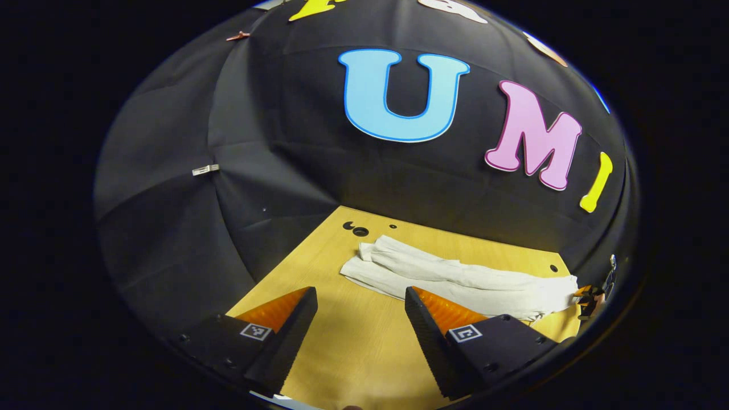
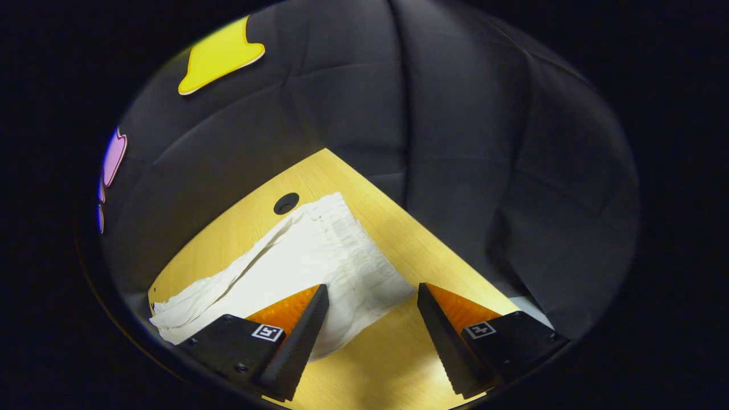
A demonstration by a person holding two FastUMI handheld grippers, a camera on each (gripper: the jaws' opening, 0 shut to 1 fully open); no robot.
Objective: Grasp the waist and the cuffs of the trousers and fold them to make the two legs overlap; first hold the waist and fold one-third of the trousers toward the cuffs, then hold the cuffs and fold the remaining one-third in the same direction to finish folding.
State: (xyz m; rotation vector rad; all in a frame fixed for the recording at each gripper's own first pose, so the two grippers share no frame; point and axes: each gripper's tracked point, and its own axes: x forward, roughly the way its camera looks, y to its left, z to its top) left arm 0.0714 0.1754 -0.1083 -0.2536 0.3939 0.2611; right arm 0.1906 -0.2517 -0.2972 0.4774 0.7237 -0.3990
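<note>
Item: pale cream crumpled cloth trousers [image 1: 455, 279], lying lengthwise on the light wooden table [image 1: 353, 347], centre-right of the left gripper view. Likely light, limp, prone to creasing; best taken at waistband and cuff edges. Left gripper [image 1: 360, 319]: wide open, empty, hovering short of the cloth. Right gripper [image 2: 373, 319]: wide open, empty, poised over the cloth's near edge.

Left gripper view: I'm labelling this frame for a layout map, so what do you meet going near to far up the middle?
Left gripper, jaws apart → bare wooden table → white trousers lying flat → holes in the tabletop → black cloth wall.
</note>
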